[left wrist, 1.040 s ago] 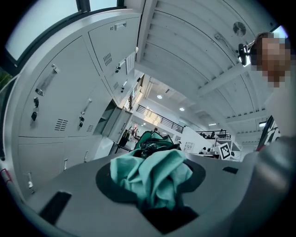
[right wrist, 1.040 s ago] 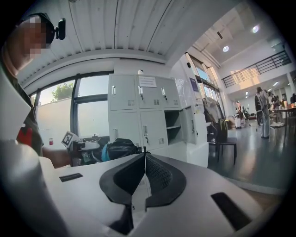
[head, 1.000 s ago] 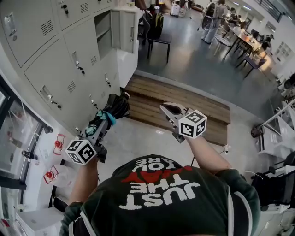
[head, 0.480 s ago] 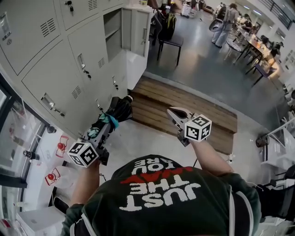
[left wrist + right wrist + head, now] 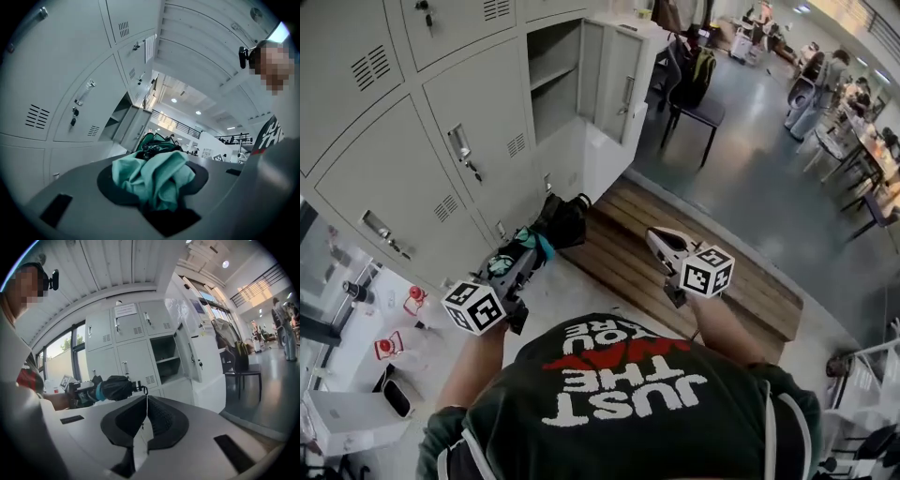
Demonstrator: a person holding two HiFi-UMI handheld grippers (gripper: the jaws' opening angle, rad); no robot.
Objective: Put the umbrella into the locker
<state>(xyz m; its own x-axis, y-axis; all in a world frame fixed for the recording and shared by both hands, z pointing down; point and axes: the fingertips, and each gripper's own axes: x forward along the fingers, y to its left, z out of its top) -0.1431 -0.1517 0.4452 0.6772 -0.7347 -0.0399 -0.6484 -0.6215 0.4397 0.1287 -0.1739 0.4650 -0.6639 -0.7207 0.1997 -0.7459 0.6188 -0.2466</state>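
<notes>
Umbrella [image 5: 560,221]: it is folded, black with a teal band, and is carried in front of the closed lower locker doors. It is not yet inside any compartment.
Left gripper [image 5: 518,266]: its jaws are clamped on the teal bundled part of the umbrella. Most of the length is left free in front of the jaws, and the far end, where a small loop is seen, is directed along the locker row. This grip is judged to be chosen so that the free end can be led into an opening first.
Right gripper [image 5: 658,236]: its jaws are brought together and nothing is between them. It is held apart from the umbrella, above the wooden bench [image 5: 703,267]. It is probably kept free for the door.
Open locker [image 5: 553,89]: it is found further along the row, well apart from the umbrella. One shelf is seen inside.
Locker door [image 5: 623,80]: it is swung outward, so the opening is already accessible.
Step in hand: an approach to the open locker is judged to be under way.
Risk: the umbrella could be knocked against the door edge or the shelf if it is not aligned with the opening.
</notes>
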